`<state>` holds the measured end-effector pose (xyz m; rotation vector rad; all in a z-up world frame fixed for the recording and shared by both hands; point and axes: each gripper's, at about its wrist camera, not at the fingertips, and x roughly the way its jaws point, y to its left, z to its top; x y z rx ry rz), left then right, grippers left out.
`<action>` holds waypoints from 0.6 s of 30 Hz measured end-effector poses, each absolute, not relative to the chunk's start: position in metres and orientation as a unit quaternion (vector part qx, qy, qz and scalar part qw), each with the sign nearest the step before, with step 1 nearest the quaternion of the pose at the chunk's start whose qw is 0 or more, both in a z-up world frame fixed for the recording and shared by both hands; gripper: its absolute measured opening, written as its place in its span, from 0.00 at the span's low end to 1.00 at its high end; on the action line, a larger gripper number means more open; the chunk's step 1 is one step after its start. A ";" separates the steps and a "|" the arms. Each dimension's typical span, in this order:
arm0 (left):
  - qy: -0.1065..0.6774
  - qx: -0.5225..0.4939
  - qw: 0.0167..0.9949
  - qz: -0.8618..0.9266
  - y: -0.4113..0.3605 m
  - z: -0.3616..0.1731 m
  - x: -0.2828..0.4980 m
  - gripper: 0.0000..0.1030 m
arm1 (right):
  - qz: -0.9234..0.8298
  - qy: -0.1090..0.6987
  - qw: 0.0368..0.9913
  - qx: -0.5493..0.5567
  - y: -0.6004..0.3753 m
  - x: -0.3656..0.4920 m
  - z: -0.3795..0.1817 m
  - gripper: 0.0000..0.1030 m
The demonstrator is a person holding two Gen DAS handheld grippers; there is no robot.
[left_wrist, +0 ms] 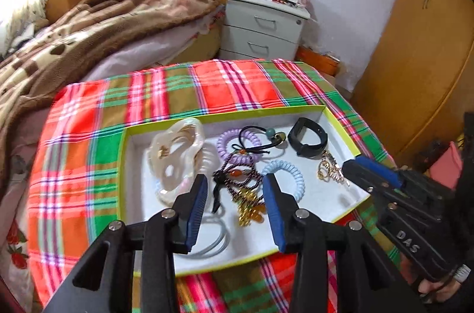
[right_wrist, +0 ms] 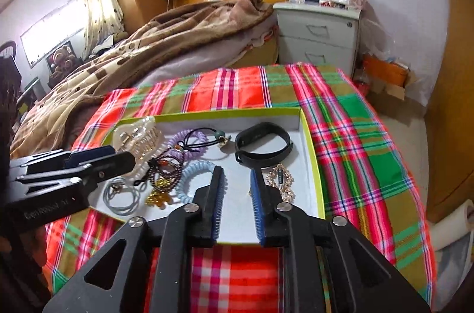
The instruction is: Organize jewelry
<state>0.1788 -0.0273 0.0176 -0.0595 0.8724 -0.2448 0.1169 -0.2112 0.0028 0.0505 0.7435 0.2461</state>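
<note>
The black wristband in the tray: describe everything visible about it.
The black wristband is a smooth, rubbery-looking loop with a flat oblong face on one side and overlapping strap ends. It stands on its edge, closed into an oval, in the far right part of the white tray. A gold chain piece lies just in front; contact unclear.

black angular grippers, left gripper (left_wrist: 234,188), right gripper (right_wrist: 236,179): blue ribbed pads, silver screws, white lettering.
</note>
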 end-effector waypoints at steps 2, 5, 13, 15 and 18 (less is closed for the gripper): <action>0.415 -0.025 0.903 -0.103 -0.027 0.020 0.170 0.39 | 0.123 0.352 0.927 0.031 -0.210 0.109 0.007 0.53; 0.410 -0.019 0.908 -0.082 -0.026 0.022 0.159 0.39 | 0.123 0.346 0.930 0.033 -0.208 0.102 0.011 0.53; 0.397 -0.006 0.918 -0.028 -0.021 0.019 0.135 0.39 | 0.112 0.341 0.933 0.033 -0.204 0.086 0.010 0.53; 0.398 -0.007 0.917 -0.024 -0.020 0.017 0.132 0.39 | 0.111 0.340 0.933 0.035 -0.205 0.084 0.010 0.53; 0.395 -0.011 0.918 -0.021 -0.017 0.017 0.127 0.39 | 0.110 0.340 0.933 0.036 -0.205 0.082 0.010 0.53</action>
